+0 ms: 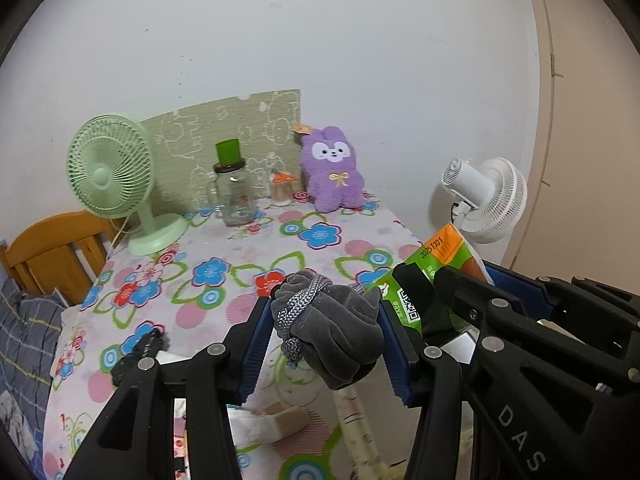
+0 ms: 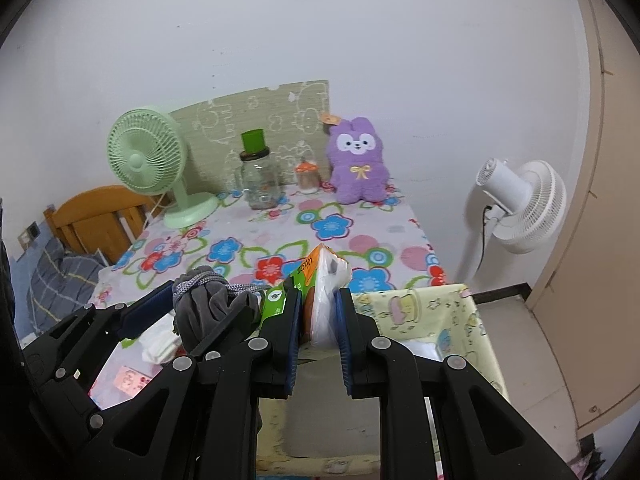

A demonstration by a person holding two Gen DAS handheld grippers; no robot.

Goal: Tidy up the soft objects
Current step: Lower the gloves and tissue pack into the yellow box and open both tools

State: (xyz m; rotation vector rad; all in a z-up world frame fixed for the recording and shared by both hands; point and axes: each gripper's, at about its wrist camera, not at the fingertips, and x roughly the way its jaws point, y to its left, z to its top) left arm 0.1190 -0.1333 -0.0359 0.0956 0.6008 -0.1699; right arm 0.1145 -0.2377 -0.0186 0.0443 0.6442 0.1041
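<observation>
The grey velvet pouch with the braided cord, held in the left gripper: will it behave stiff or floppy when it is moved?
The grey velvet pouch probably is floppy: its fabric bunches in folds between the left gripper pads. It looks light, since it hangs there without sagging far. The braided cord may dangle and snag.

Back edge of the table [image 2: 280,240], obstructed: green fan [image 2: 146,164], glass jar [image 2: 260,184], small bottle [image 2: 307,178] and purple plush rabbit [image 2: 360,162] stood in a row against the wall. Middle of the floral cloth: open, free passage. Right of the table: white fan [image 2: 524,204] stood well apart. Near right: yellow fabric bin [image 2: 476,320], seemingly open-topped, partly hidden.
</observation>
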